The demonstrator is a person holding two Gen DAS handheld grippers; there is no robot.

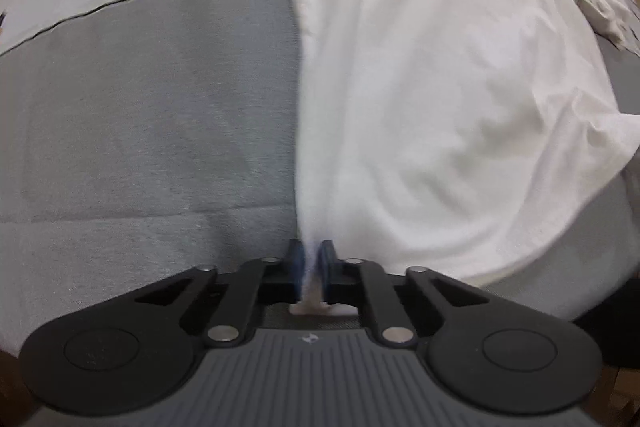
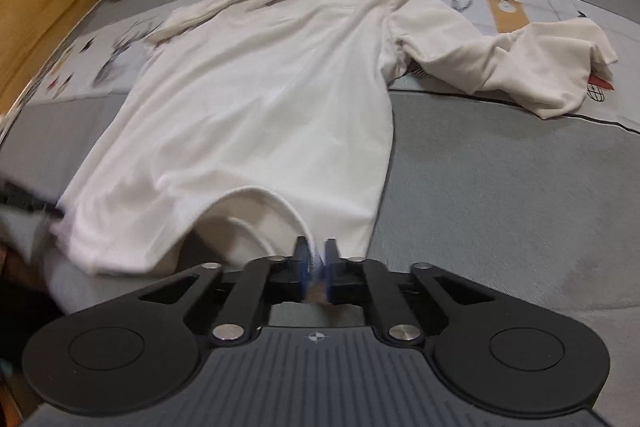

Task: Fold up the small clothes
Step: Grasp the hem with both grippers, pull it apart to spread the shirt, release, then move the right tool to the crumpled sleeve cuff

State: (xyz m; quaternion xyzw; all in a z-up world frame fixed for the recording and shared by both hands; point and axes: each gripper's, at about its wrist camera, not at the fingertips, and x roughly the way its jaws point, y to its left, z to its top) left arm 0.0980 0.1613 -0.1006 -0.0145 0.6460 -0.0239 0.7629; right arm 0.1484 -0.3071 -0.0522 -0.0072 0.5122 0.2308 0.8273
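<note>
A grey bed [image 2: 500,187] with a printed sheet carries the white long-sleeved shirt [image 2: 260,99], spread across the frame's centre. The left claw [image 1: 311,263] and right claw [image 2: 316,263] each pinch its hem at bottom centre, probably to lift it for folding.
</note>
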